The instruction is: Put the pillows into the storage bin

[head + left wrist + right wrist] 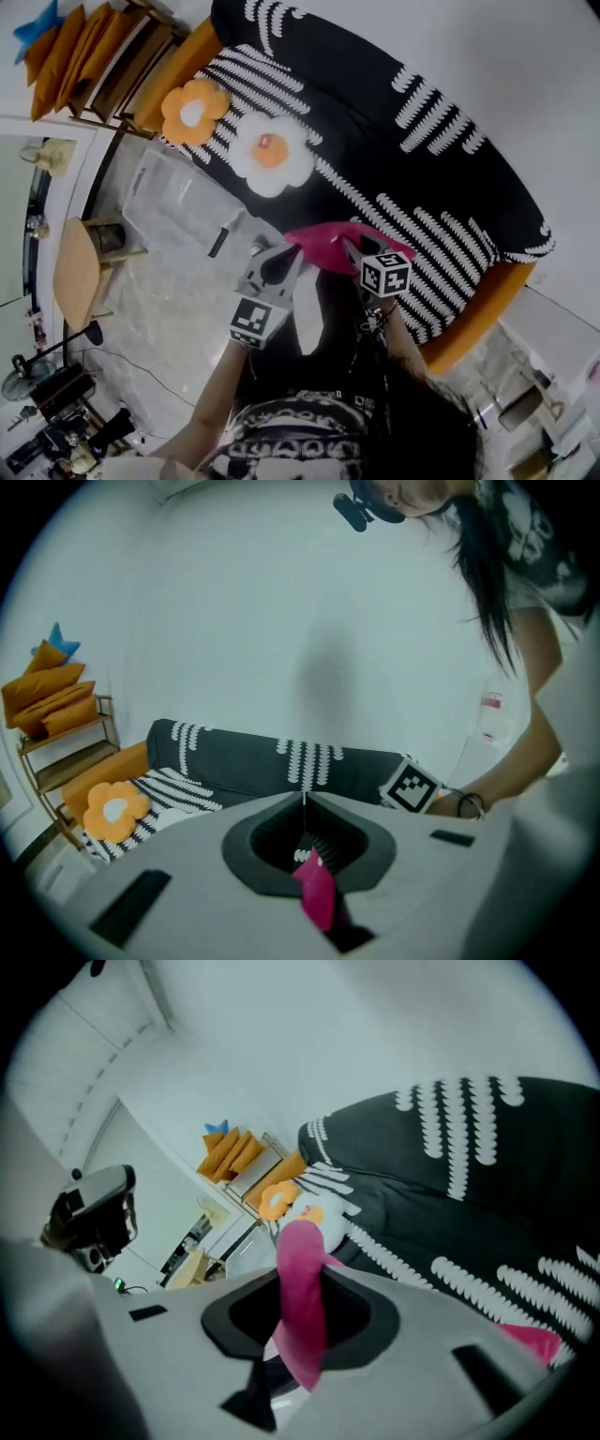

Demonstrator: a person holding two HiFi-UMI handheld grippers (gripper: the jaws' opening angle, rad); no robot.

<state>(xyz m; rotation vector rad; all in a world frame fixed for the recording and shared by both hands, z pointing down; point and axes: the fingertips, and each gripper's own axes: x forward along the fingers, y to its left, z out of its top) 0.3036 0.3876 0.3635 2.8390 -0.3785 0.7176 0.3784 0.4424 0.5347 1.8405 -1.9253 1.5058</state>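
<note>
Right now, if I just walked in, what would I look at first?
The bright pink pillow jumps out first: the left gripper and the right gripper both pinch it, in the middle of the head view. Behind it, a white flower pillow and an orange flower pillow lie on the black-and-white sofa. A clear storage bin stands on the floor beside it.

We are looking down on a sofa (441, 159) that is wearing a black cover with white feathery stripes over an orange base. Past its far end, a wooden shelf rack (117, 70) is standing against the white wall (525, 75). A round wooden side table (75, 272) is sitting on the pale marbled floor (178, 328), and dark camera gear (66, 441) is crowding the near corner.
</note>
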